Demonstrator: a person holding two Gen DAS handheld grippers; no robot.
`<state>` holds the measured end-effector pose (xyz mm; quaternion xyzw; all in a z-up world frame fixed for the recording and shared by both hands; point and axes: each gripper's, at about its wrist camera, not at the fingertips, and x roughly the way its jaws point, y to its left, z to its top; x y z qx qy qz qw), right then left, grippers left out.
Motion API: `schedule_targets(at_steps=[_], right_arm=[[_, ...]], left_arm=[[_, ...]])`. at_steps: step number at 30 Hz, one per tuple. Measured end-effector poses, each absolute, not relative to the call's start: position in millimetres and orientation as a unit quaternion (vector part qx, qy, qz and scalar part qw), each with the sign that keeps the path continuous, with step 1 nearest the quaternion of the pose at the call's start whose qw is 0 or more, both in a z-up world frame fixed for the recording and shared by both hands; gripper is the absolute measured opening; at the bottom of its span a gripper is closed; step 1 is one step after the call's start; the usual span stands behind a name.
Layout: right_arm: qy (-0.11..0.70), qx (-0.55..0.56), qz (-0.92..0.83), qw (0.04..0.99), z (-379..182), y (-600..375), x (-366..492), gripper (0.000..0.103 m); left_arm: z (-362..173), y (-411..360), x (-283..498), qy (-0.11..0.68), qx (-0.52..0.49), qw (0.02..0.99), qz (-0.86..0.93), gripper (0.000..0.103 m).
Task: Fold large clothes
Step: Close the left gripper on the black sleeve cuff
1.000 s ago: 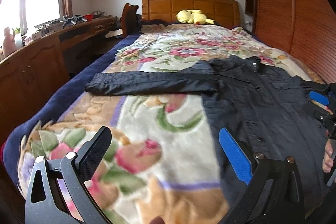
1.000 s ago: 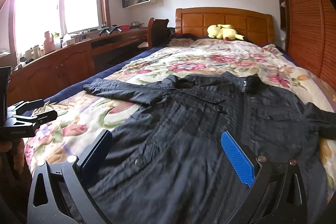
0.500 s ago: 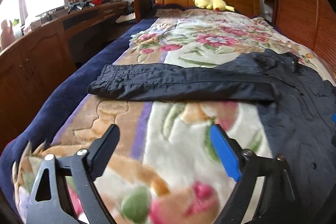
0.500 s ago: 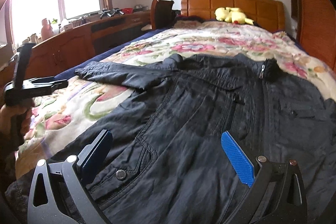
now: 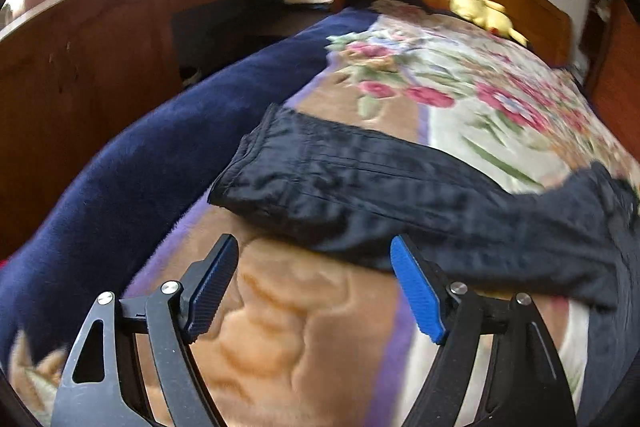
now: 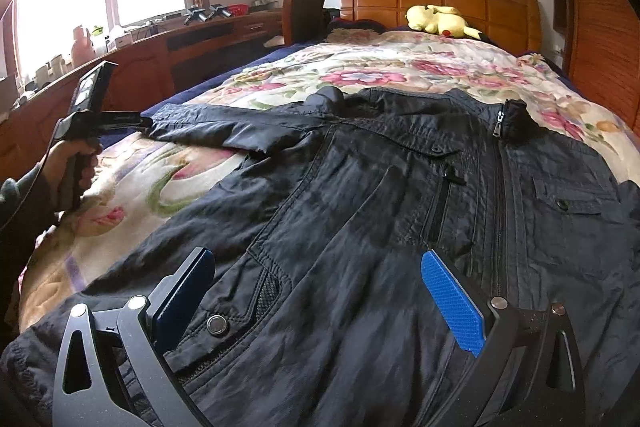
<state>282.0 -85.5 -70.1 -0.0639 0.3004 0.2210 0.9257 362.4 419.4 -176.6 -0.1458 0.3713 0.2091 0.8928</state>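
Your fingers on both grippers are spread, gripping nothing: the left gripper (image 5: 312, 267) faces the sleeve (image 5: 360, 183), the right gripper (image 6: 316, 271) hovers over the black jacket (image 6: 380, 227) spread on the bed (image 6: 400, 67). You're likely starting the sleeve fold; next, pinch the cuff (image 5: 248, 167).

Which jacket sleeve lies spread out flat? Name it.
The sleeve stretching toward the window side, by the left hand-held gripper; the opposite sleeve runs off frame, barely visible.

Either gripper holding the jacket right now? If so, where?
Nothing held. The left gripper is open, just short of the jacket's sleeve cuff. The right gripper is open over the hem, jaws spread, no fabric pinched.
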Motion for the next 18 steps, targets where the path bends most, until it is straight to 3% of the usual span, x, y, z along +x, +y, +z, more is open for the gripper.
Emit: schedule_targets(at_steps=[7,11,15,18], right_arm=[[0.308,-0.057,0.217,0.924,-75,-87,286,0.103],[0.308,-0.058,0.217,0.924,-76,-86,287,0.103],[0.307,-0.059,0.217,0.925,-77,-87,287,0.103],[0.307,-0.059,0.218,0.925,-77,-87,287,0.103]], left_arm=[[-189,441,369,0.365,-0.223,0.880,0.204,0.079],[-188,449,375,0.362,-0.238,0.878,0.204,0.062],[-196,455,382,0.372,-0.248,0.867,0.220,0.053],[-194,455,382,0.366,-0.242,0.872,0.219,0.033]])
